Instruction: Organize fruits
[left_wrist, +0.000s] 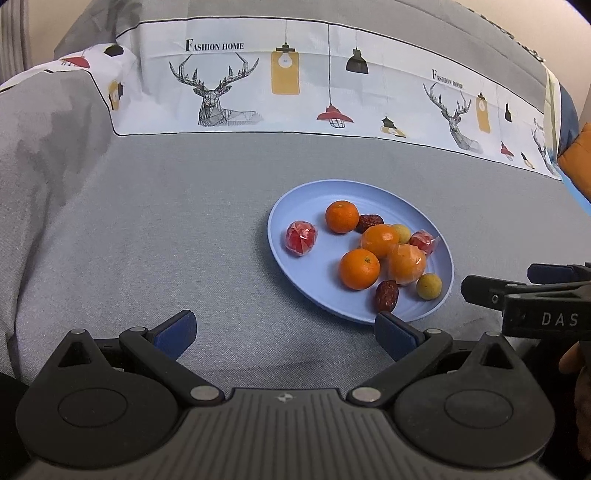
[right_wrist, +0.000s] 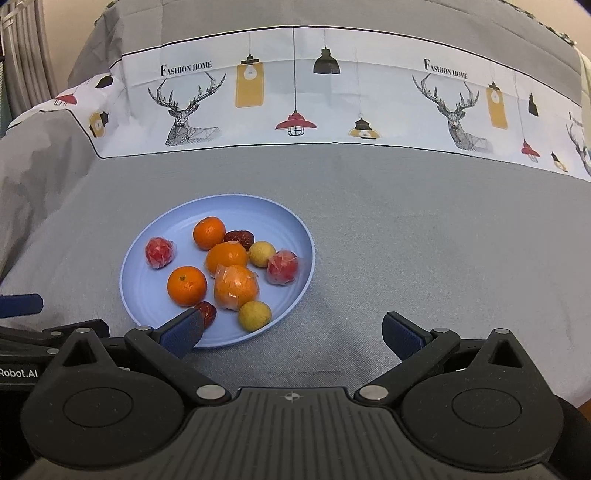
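Fruits on plate (right_wrist: 140, 254) — 4 oranges (right_wrist: 187, 286), 2 dates (right_wrist: 240, 238).

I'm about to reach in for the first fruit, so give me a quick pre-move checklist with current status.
1. Left gripper open, nothing between its fingers: ok.
2. Right gripper open, nothing held: ok.
3. All fruit on the blue plate, none on the grey cloth: ok.
4. Nearest yellow fruit free of wrap and reachable from the rim: ok.
5. Wrapped orange separated from its neighbours: not ok, it leans against another orange.
6. Destination for sorted fruit in view: cannot tell, no second container shows.
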